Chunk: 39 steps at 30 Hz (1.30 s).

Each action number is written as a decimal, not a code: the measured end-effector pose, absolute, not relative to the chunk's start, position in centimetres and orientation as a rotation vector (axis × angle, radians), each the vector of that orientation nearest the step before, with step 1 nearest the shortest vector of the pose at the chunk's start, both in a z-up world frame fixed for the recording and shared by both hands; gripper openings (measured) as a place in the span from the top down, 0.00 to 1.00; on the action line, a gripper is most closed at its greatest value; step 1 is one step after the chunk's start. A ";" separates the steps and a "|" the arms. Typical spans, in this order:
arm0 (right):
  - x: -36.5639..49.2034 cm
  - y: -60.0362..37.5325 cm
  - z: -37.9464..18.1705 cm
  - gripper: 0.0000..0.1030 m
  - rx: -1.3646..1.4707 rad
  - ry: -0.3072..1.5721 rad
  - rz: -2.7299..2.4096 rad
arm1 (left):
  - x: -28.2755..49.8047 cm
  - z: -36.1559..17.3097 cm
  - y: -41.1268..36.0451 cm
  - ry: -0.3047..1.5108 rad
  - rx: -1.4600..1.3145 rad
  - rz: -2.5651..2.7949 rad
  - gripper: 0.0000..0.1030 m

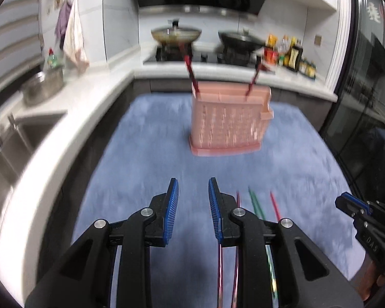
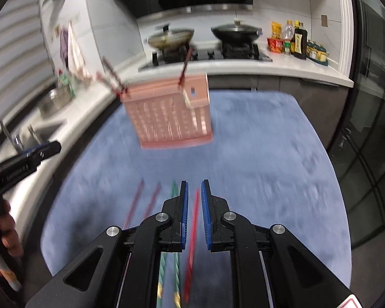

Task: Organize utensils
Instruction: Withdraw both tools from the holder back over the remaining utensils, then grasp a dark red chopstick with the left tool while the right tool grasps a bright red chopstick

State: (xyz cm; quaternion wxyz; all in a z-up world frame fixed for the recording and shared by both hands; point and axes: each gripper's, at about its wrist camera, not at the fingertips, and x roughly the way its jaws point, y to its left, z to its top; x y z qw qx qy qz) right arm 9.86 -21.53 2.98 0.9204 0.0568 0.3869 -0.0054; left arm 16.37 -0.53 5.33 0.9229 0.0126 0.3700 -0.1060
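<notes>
Two wrist views over a worktop [image 1: 146, 133] covered by a blue cloth, both smeared by motion blur. A pink perforated utensil holder [image 1: 228, 120] stands upright near the far middle of the cloth, with dark red chopsticks [image 1: 191, 73] leaning out of its left and right compartments. Loose chopsticks lie on the near part of the cloth: a dark red pair [image 2: 141, 200], a green pair [image 2: 174, 192] and one bright red stick [image 2: 193, 228].

The left hand-held gripper [image 1: 193, 205] hovers above the cloth, jaws parted and empty; the dark red and green sticks lie just to its right. The right hand-held gripper [image 2: 194, 210] holds its blue pads [image 2: 205, 215] to a narrow slit directly above the bright red stick; whether they touch it cannot be told, and the slit reads as clenched on nothing.

Background: a sink [image 1: 20, 138], two woks on a hob [image 2: 205, 51], and sauce bottles [image 2: 299, 41] whose labels are unreadable. Letters resembling "DAS" appear on the right gripper's body in the left view.
</notes>
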 end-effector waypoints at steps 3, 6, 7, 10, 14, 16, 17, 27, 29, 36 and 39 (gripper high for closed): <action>7.6 -20.4 0.9 0.88 0.081 0.841 -0.011 | 14.5 2.6 -0.5 0.812 0.040 -0.216 0.77; 5.7 -20.0 -1.3 0.88 0.095 0.900 0.004 | 13.0 0.7 -0.4 0.847 0.034 -0.220 0.77; 5.0 -19.9 -2.3 0.88 0.107 0.926 0.010 | 12.5 0.3 -0.5 0.856 0.032 -0.222 0.77; 3.7 -19.7 -4.1 0.88 0.133 0.976 0.019 | 11.3 -1.1 -0.6 0.876 0.040 -0.225 0.77; 2.9 -19.4 -5.3 0.88 0.149 1.005 0.021 | 10.1 -2.4 -0.9 0.906 0.054 -0.242 0.77; 2.6 -19.2 -5.7 0.88 0.161 1.017 0.023 | 9.7 -2.9 -0.9 0.921 0.051 -0.251 0.77; 2.5 -19.3 -5.9 0.88 0.166 1.022 0.024 | 9.6 -3.1 -1.0 0.927 0.054 -0.254 0.77; 1.8 -18.7 -7.3 0.88 0.173 1.080 0.042 | 8.7 -4.9 -1.7 0.976 0.063 -0.272 0.77; 1.8 -18.8 -7.6 0.88 0.182 1.089 0.041 | 8.6 -5.1 -1.8 0.981 0.065 -0.274 0.77; 1.9 -19.1 -7.9 0.88 0.200 1.098 0.035 | 8.4 -6.0 -1.7 1.005 0.054 -0.283 0.77; 2.0 -19.6 -8.0 0.88 0.221 1.099 0.019 | 8.3 -6.2 -1.7 1.012 0.049 -0.292 0.77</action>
